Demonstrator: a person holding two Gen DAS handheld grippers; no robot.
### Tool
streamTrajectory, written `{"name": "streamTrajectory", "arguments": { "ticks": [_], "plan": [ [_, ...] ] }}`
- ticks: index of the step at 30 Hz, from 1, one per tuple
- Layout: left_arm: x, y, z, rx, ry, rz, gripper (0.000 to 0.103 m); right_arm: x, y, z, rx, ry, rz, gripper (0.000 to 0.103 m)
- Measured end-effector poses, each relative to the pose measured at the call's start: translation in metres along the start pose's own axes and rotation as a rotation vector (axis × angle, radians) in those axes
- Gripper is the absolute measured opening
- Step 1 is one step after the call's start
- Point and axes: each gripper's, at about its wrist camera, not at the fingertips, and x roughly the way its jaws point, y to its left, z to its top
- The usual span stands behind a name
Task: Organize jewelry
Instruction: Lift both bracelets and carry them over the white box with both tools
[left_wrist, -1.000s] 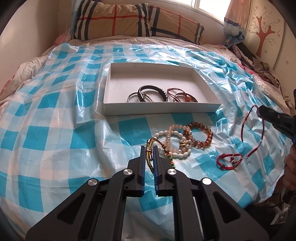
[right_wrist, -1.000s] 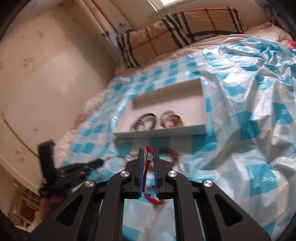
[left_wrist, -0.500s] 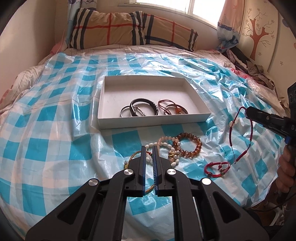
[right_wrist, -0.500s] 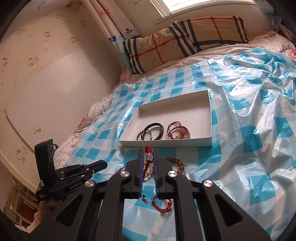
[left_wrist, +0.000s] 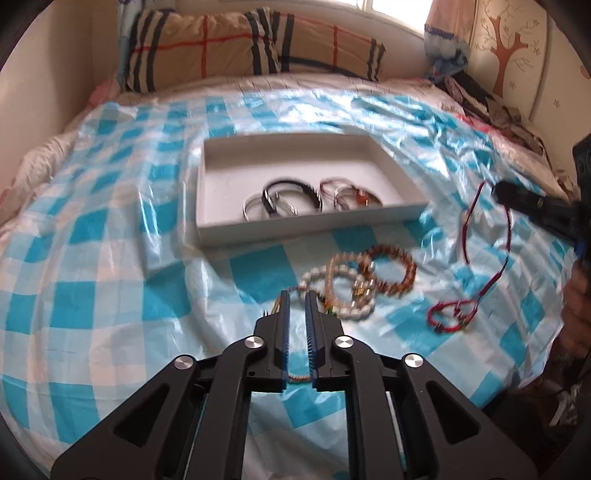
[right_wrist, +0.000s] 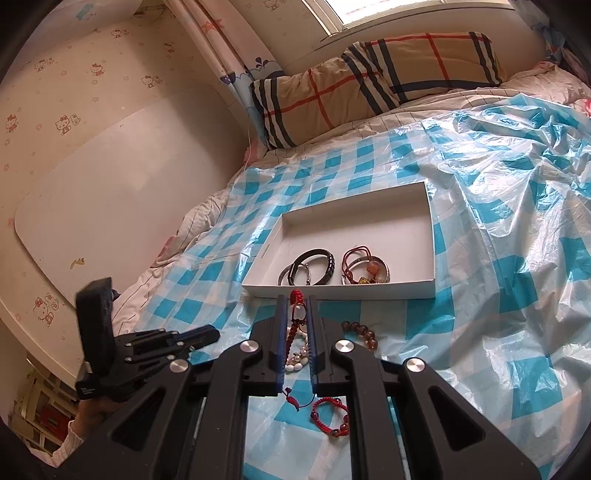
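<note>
The right gripper (right_wrist: 296, 306) is clamped on a red braided cord bracelet (left_wrist: 487, 236), suspended above the blue-and-white checked plastic sheet (left_wrist: 110, 258). The left gripper (left_wrist: 296, 299) stands narrowly parted, its jaws having just been opening, nothing between them, beside the beaded bracelets (left_wrist: 354, 284). The white shallow cardboard tray (left_wrist: 295, 230) holds four bracelets.

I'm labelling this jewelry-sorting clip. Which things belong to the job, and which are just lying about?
Job: white tray with bracelets inside; beaded bracelets; red bracelet; red cord in the right gripper; left gripper.
Lying about: plaid pillow; checked plastic sheet; clothes pile.
</note>
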Motion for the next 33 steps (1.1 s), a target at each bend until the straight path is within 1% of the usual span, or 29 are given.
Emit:
{"name": "streamTrajectory", "arguments": {
  "ticks": [1, 3, 5, 7, 8, 9, 10, 11, 14, 18, 21, 25, 28, 33],
  "plan": [
    [0.007, 0.004, -0.003, -0.009, 0.022, -0.004, 0.017, 0.001, 0.000, -0.001, 0.001, 0.004, 0.002, 0.011],
    [0.021, 0.010, -0.010, -0.026, 0.051, -0.001, 0.033, 0.004, 0.000, -0.004, 0.003, 0.012, 0.006, 0.011],
    [0.033, 0.010, -0.013, -0.018, 0.063, 0.019, 0.039, 0.007, 0.000, -0.006, 0.002, 0.021, 0.009, 0.011],
    [0.044, 0.006, -0.014, 0.008, 0.070, 0.056, 0.039, 0.010, 0.001, -0.007, 0.004, 0.028, 0.012, 0.011],
    [0.048, 0.004, -0.015, 0.012, 0.071, 0.076, 0.037, 0.011, 0.001, -0.008, 0.003, 0.029, 0.014, 0.011],
    [0.050, 0.003, -0.015, 0.010, 0.074, 0.091, 0.021, 0.012, 0.002, -0.008, 0.002, 0.030, 0.015, 0.011],
    [0.052, 0.003, -0.014, 0.004, 0.082, 0.100, 0.011, 0.012, 0.002, -0.008, 0.002, 0.029, 0.017, 0.011],
    [0.052, 0.003, -0.013, -0.003, 0.088, 0.093, 0.007, 0.012, 0.002, -0.007, 0.003, 0.029, 0.017, 0.011],
    [0.042, 0.001, -0.011, -0.007, 0.072, 0.072, 0.007, 0.012, 0.002, -0.007, 0.004, 0.025, 0.018, 0.011],
    [0.021, 0.003, -0.003, -0.043, 0.029, 0.033, 0.007, 0.012, 0.003, -0.003, 0.000, 0.011, 0.019, 0.011],
    [0.006, 0.002, 0.008, -0.061, -0.020, 0.010, 0.007, 0.011, 0.004, 0.003, -0.004, -0.001, 0.022, 0.011],
    [-0.008, -0.003, 0.027, -0.059, -0.078, -0.007, 0.007, 0.013, 0.004, 0.012, -0.013, -0.023, 0.026, 0.011],
    [-0.009, -0.007, 0.042, -0.051, -0.108, -0.015, 0.007, 0.022, 0.003, 0.020, -0.022, -0.033, 0.026, 0.011],
    [0.003, -0.011, 0.069, -0.047, -0.148, -0.027, 0.007, 0.045, -0.005, 0.037, -0.018, -0.045, 0.028, 0.011]
  ]
}}
